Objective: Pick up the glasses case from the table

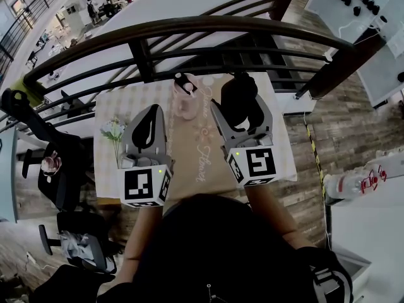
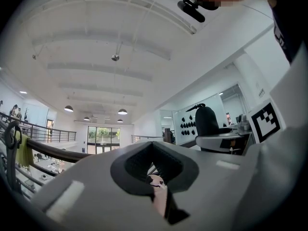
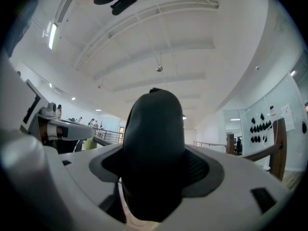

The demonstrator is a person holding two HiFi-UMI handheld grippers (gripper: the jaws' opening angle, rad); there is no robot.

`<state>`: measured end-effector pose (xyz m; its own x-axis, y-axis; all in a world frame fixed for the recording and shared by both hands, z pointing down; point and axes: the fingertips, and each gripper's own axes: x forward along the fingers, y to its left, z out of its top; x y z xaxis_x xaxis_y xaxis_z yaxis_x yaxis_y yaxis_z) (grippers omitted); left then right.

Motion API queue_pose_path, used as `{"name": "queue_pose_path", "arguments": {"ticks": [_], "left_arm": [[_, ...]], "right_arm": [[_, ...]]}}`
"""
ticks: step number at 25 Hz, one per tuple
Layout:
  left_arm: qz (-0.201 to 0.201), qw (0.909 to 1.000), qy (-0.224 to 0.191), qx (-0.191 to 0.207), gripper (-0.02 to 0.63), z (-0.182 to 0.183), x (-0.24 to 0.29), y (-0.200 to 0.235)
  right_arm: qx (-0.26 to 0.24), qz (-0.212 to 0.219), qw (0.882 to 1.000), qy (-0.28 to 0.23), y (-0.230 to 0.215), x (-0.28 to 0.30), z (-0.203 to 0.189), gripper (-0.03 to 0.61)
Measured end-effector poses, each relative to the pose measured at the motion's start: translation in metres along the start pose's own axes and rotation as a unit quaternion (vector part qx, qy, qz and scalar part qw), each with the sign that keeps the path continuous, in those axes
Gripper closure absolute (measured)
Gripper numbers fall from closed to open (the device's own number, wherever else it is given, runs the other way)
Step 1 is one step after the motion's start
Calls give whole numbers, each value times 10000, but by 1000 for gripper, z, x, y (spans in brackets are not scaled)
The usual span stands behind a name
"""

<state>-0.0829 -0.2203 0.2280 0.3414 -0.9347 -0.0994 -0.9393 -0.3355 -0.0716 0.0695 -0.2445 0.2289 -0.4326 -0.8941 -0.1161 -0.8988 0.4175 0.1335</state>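
Glasses case (image 3: 153,153) in right hand-held gripper (image 1: 242,106)

Black, rounded glasses case (image 3: 153,143) stands upright between the right tongs (image 1: 242,113).

Curved dark railing (image 1: 189,24), wood-plank floor (image 1: 310,145), white ceiling (image 2: 120,32), round lamps (image 2: 69,108)

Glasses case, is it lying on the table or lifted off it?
Lifted off. The black glasses case sits clamped between the right gripper's jaws, raised clear of the table in the head view.
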Motion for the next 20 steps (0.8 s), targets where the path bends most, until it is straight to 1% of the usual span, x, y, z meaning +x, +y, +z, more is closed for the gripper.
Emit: {"name": "queue_pose_path", "arguments": {"ticks": [20], "left_arm": [[-34,10000,-14,-1,601,0,0,-3]], "right_arm": [[49,-23,10000,51,-2,-2,-4,235]]}}
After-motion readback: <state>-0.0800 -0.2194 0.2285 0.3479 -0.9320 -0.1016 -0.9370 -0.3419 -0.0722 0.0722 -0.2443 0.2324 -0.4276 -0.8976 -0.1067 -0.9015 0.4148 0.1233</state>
